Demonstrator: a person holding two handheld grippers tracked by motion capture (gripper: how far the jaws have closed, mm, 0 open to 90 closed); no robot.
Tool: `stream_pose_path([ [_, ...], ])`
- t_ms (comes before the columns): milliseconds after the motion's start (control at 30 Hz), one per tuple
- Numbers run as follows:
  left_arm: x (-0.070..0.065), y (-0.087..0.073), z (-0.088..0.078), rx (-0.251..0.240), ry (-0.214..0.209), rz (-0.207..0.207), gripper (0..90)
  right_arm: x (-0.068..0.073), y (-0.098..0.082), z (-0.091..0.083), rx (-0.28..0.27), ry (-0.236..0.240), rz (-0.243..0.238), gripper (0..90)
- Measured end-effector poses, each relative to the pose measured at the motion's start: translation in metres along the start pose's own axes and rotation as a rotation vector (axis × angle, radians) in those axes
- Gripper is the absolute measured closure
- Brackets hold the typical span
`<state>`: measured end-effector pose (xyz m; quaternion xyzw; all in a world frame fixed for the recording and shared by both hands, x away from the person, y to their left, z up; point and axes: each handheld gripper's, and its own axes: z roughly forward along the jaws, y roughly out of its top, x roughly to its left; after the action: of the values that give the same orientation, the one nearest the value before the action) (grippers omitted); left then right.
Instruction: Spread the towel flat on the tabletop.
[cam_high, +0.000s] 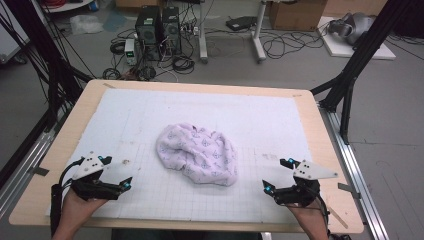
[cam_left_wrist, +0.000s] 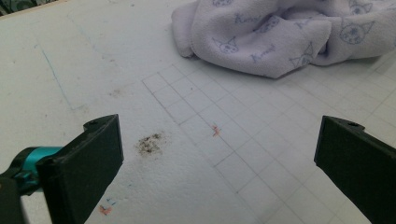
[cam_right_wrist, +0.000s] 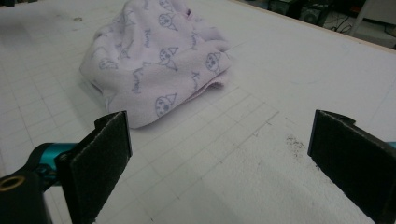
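Tongs, left: the left tongs (cam_high: 119, 172) are hovering near the tabletop's front left corner, jaws standing wide apart with nothing between them; a hand is gripping them from below.
Tongs, right: the right tongs (cam_high: 276, 175) are waiting near the front right corner, jaws likewise spread and empty, pointing inward.
Cloth: a crumpled lilac towel (cam_high: 198, 153) with a small printed animal-face pattern is lying in a heap at the middle of the tabletop (cam_high: 60, 145), a little nearer the front edge than the back, well apart from both tongs.
Surface: a white gridded mat (cam_high: 250, 115) is covering most of the tabletop; a dark smudge (cam_left_wrist: 150, 143) is showing on it just ahead of the left tongs, between them and the cloth.
Cloth edges: from the left gripper view a rounded hem (cam_left_wrist: 184, 32) is facing the left side; from the right gripper view a layered fold (cam_right_wrist: 210, 86) is sitting low against the mat on the right side. True corners are hidden in the bunching.
Step in hand: I am reading this as the opening approach, with both hands poised either side and the cloth not yet touched.
Next move: both tongs are needing to travel inward toward the heap, drop low to the mat, and each find a loose edge thin enough to pinch.
Care needed: grabbing several layers at once is looking likely, since the folds are overlapping; picking a single outer hem on each side seems the safer bet for spreading it flat.
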<state>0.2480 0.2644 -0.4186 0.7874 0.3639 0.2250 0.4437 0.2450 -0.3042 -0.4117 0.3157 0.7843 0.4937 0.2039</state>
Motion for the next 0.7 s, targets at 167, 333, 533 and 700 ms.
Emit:
stream_pose_path([
  [167,0.0009,-0.0004,0.0006,-0.001,-0.005,-0.002,1.7,-0.0002,-0.0001,0.0002,0.002,0.000,-0.004,5.4],
  [333,0.0017,0.0010,0.0019,0.000,-0.009,0.001,1.7,0.0000,0.0005,0.0012,0.004,0.002,-0.008,5.4],
  [533,0.0030,0.0020,0.0045,0.002,-0.017,-0.001,1.7,-0.0012,0.0020,0.0046,0.011,0.008,-0.004,5.4],
  [700,0.0025,0.0047,0.0067,0.002,-0.028,-0.009,1.7,-0.0014,0.0060,0.0094,0.015,0.020,-0.011,5.3],
])
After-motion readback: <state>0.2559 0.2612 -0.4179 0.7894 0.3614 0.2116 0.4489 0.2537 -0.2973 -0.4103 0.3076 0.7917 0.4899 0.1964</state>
